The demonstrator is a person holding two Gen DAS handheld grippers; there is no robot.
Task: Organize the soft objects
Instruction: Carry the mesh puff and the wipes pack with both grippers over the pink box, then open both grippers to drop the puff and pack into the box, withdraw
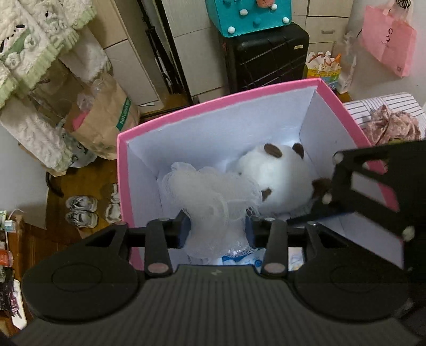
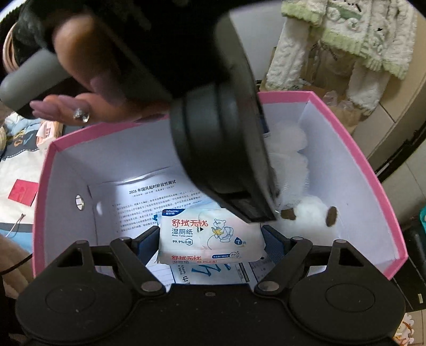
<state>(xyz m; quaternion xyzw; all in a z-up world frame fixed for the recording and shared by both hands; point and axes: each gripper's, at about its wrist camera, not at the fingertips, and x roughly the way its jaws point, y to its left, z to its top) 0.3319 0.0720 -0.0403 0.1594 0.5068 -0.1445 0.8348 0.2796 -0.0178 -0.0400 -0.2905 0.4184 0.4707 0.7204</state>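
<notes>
A pink box point(image 1: 218, 103) with white inner walls holds a white plush toy point(image 1: 277, 173) with brown ears. My left gripper point(image 1: 217, 229) is shut on a white mesh bath puff point(image 1: 213, 194) and holds it inside the box, next to the plush. My right gripper point(image 2: 210, 239) is shut on a white wet-wipe pack point(image 2: 210, 237) inside the same box point(image 2: 370, 170), above printed paper sheets point(image 2: 149, 202) on its bottom. The left gripper's body point(image 2: 221, 149) fills the middle of the right wrist view, and the puff point(image 2: 290, 149) and plush point(image 2: 308, 215) show behind it.
A black suitcase point(image 1: 266, 56) with a teal bag point(image 1: 250, 16) on it stands behind the box. Brown paper bags point(image 1: 106, 117), fluffy blankets point(image 1: 34, 42) and shoes point(image 1: 81, 211) are at the left. A striped bed with pink cloth point(image 1: 391, 125) is at the right.
</notes>
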